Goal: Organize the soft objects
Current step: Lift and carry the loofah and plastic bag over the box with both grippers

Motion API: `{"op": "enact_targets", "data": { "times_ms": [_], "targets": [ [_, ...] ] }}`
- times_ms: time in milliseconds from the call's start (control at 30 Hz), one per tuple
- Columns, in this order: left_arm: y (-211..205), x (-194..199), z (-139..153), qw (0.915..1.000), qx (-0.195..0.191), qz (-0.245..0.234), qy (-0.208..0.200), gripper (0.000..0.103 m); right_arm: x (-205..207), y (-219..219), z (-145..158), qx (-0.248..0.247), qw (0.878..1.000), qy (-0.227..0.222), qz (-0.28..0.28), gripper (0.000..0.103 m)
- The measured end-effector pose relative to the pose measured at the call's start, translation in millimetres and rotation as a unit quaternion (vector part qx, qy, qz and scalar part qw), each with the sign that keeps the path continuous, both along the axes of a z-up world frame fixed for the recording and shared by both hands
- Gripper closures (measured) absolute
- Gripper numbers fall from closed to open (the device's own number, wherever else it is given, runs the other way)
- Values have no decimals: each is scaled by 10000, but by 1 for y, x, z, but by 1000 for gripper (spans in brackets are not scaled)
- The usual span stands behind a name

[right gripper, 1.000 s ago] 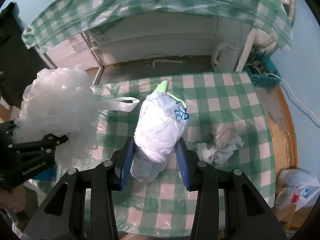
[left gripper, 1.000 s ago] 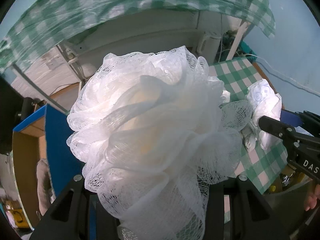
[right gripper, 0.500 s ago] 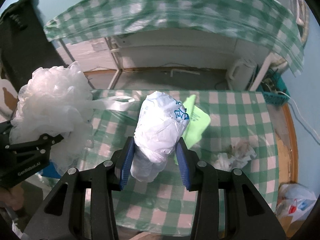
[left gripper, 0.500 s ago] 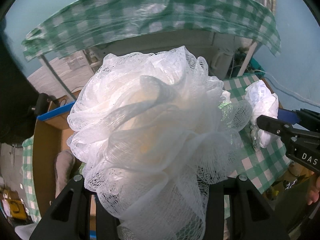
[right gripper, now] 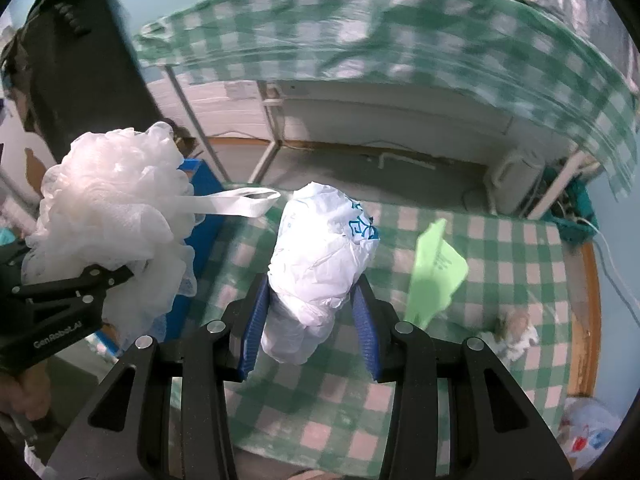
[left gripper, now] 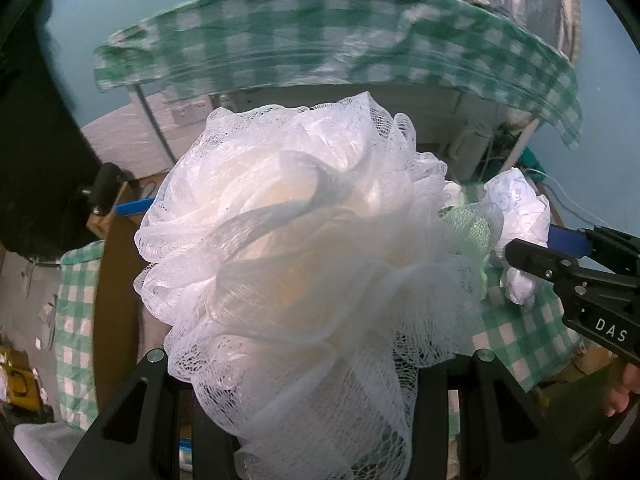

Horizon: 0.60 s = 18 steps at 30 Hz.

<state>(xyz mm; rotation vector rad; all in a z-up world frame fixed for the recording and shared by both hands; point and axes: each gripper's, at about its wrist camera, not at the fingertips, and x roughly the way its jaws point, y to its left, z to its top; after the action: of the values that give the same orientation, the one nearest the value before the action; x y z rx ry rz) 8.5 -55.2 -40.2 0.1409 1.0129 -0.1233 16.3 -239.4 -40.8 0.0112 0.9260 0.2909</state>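
Note:
A big white mesh bath pouf fills the left wrist view, and my left gripper is shut on its lower part; the fingertips are buried in the mesh. The right wrist view shows the same pouf at the left, its ribbon loop sticking out. My right gripper is shut on a crumpled white plastic bag with blue print, squeezed between the blue pads. Both loads hang in the air, side by side, above the low green-checked table.
On the low table lie a light green sheet and a crumpled tissue. A blue box edge and an open cardboard box stand left of it. A higher checked table stands behind. A plastic bag lies on the floor at the right.
Both grippers have travelled left and upward with their loads. The green sheet came out from behind the bag. The cardboard box slid into view below the pouf.

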Motion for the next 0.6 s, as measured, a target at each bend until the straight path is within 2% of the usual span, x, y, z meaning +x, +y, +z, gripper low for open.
{"op": "enact_targets", "data": {
  "times_ms": [467, 600],
  "targets": [
    [68, -7, -2, 9987, 79, 501, -106, 60, 16, 73, 12, -42, 9982, -74, 588, 62],
    [92, -8, -5, 9975, -3, 702, -57, 60, 19, 96, 17, -67, 9970, -124, 766, 62]
  ]
}}
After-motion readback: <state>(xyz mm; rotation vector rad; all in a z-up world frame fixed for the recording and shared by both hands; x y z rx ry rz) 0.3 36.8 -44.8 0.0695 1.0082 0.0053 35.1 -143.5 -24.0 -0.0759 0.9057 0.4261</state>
